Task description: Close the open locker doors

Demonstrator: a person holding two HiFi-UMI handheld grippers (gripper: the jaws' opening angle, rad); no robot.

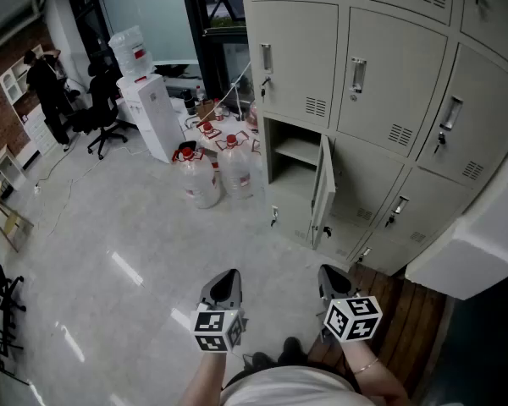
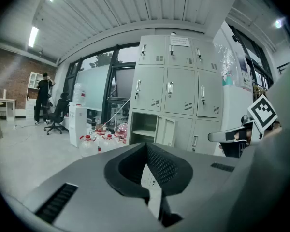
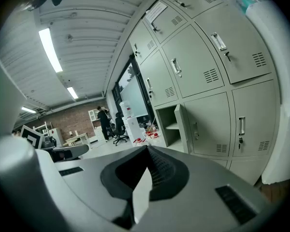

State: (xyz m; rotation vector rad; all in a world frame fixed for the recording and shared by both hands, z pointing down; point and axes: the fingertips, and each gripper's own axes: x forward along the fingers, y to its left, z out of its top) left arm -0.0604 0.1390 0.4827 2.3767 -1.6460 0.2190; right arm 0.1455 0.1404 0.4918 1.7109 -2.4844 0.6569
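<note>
The left tool and the right tool are hovering side by side low in the head view, both tilting slightly downward toward the lockers; each one is showing its jaws clenched together at the tips, gripping nothing; the open door is standing swung out from the lower row, edge-on to the person, baring the compartment and the shelf inside it; both tools are hanging well apart from that door, over the pale floor; water bottles with red caps are standing just left of the bared compartment; a white water dispenser is standing beyond them; a person is standing far off near an office chair.
</note>
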